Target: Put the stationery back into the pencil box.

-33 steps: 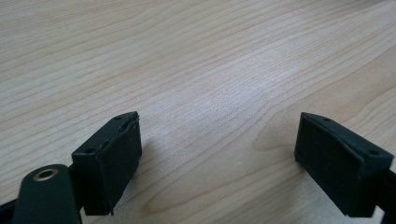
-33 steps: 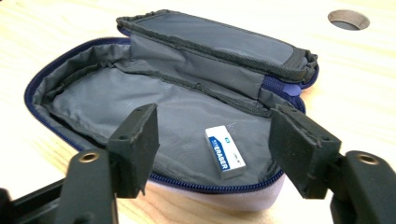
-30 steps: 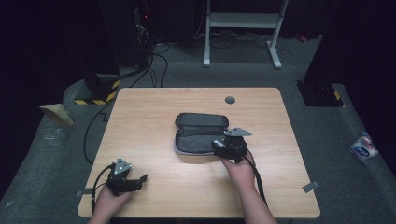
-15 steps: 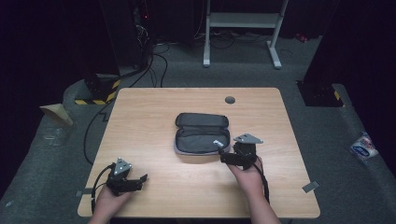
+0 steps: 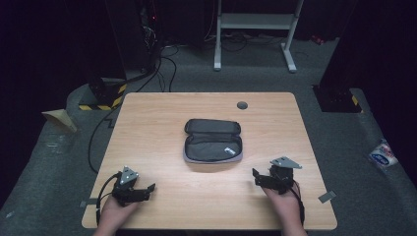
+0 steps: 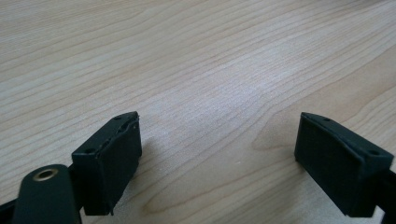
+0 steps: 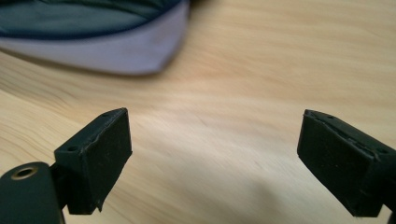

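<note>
High view, left hand: the left hand [image 5: 114,212] comes in from the bottom edge at the near left corner of the table [image 5: 162,118], palm down on the wood, knuckles toward the far edge.
Left gripper: the left gripper [image 5: 147,190] lies low over the table, its jaws pointing to the right along the near edge, with a grey three-cornered plate on top and a black cable looping off its left side.
Left gripper jaws: in the left gripper view the left gripper [image 6: 217,161] has its two black pads spread wide, with bare wood grain between them and nothing gripped.
Pouch: the open dark pouch [image 5: 213,140] lies flat at the middle of the table, its lid folded back toward the far side and a small white tag on the lining near its right end; it is well apart from the left gripper and nearer the right one.
Right gripper: the right gripper [image 5: 256,176] sits near the right front of the table, its jaws pointing left, apart from the pouch's near right corner.
Right gripper jaws: in the right gripper view the right gripper [image 7: 215,161] is spread wide over bare wood, holding nothing, and the pouch's [image 7: 93,42] pale rim shows ahead at upper left, blurred.
Right hand: the right hand [image 5: 284,199] rises from the bottom edge, wrist straight, wrapped around the gripper's body.
</note>
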The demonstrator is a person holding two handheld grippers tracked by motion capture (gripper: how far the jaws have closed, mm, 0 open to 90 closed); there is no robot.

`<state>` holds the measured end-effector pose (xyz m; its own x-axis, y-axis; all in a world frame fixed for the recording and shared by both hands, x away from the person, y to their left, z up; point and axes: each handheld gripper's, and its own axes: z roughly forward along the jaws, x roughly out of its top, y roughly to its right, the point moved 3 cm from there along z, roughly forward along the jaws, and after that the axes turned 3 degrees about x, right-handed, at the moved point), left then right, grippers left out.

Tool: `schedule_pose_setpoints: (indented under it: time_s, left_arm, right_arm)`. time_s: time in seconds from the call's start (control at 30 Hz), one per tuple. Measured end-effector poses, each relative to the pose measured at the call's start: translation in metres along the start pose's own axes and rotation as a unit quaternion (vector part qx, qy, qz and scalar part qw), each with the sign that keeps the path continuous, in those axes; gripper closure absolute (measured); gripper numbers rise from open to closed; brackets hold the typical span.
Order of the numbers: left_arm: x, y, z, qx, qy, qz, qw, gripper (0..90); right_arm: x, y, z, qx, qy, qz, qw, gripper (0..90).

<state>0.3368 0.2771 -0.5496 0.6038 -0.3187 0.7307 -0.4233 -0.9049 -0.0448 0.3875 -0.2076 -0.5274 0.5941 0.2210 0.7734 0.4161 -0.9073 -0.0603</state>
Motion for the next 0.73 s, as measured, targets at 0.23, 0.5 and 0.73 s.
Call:
schedule_pose_setpoints:
  time_s: [0.23, 0.5, 0.73]
  left_arm:
    - [0.000, 0.000, 0.000, 0.000, 0.001, 0.000, 1.0000, 15.1]
    - [-0.001, 0.001, -0.001, 0.003, 0.004, -0.004, 1.0000, 15.8]
    - [-0.001, 0.001, -0.001, 0.005, 0.006, -0.005, 1.0000, 15.9]
  right_arm:
    - [-0.028, 0.026, -0.008, -0.032, -0.049, 0.011, 0.9982, 10.2]
    - [-0.032, 0.019, -0.012, -0.054, -0.047, 0.019, 0.9973, 13.1]
    - [-0.032, 0.020, -0.012, -0.048, -0.047, 0.019, 0.9976, 13.3]
